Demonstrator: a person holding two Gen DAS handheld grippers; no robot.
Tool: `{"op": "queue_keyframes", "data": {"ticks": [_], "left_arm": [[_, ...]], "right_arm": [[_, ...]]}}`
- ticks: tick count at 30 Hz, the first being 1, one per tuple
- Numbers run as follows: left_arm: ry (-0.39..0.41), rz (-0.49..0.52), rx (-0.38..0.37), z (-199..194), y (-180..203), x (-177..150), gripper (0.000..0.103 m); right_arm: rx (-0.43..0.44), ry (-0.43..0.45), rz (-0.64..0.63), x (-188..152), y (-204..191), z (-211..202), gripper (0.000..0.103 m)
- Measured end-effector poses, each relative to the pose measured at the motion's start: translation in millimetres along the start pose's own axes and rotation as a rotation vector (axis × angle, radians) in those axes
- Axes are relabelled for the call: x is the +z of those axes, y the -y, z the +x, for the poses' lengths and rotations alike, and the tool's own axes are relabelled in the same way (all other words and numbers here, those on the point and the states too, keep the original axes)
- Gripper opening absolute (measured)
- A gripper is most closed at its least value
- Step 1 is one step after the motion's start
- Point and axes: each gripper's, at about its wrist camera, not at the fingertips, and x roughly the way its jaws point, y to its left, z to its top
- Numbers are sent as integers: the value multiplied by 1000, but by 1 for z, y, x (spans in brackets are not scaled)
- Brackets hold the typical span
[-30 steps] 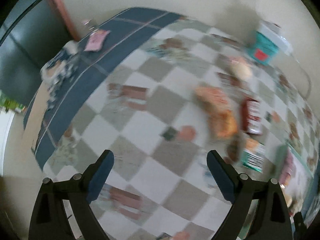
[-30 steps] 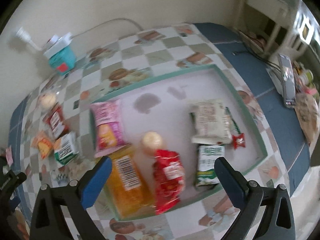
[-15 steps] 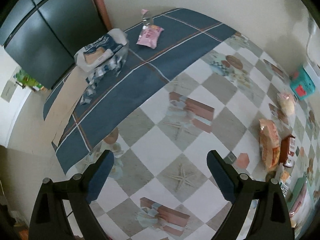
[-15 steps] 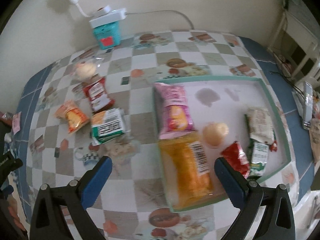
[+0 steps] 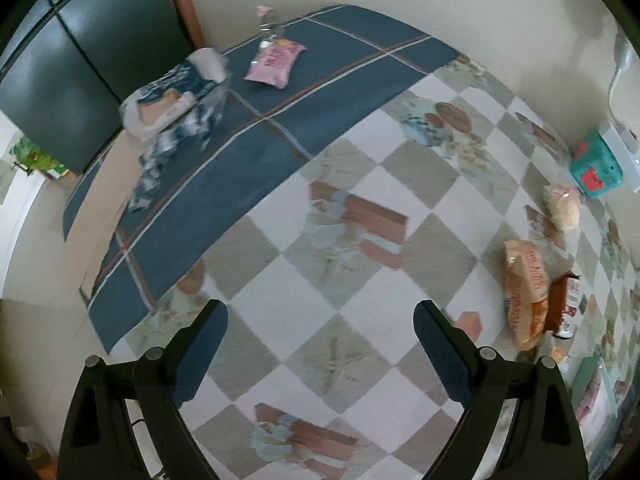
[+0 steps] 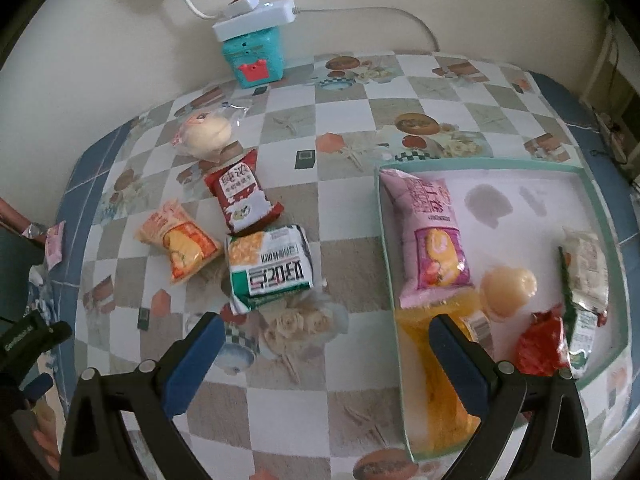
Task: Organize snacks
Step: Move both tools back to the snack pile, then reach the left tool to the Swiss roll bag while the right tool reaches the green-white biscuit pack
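Snacks left outside the teal-rimmed white tray (image 6: 592,188): my right gripper (image 6: 326,354), fingers spread and empty, could snag the tray's near-left rim while reaching the green-and-white crinkly packet (image 6: 270,266).

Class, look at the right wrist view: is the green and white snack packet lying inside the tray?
No, the green and white snack packet lies on the tablecloth, left of the tray.
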Motion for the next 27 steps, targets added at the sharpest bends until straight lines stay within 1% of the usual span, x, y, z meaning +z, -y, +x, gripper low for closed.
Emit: {"op": "queue_keyframes", "data": {"ticks": [7,10,14,23,27], "left_arm": [[-7,44,-47,7,29,9,94],[-23,58,-53,15,42,10,94],[-46,75,-79,21,56,10,94],[-27,154,-99,20,99,1,94],[-27,194,-122,24,118,-3,94]], "right_arm": [[11,8,-18,14,-2,10,103],[15,3,-29,20,-7,17,103],[26,-8,-38,24,-15,27,103],[36,-47,-81,24,-32,54,103],[40,-58,-94,23,-33,64,103]]}}
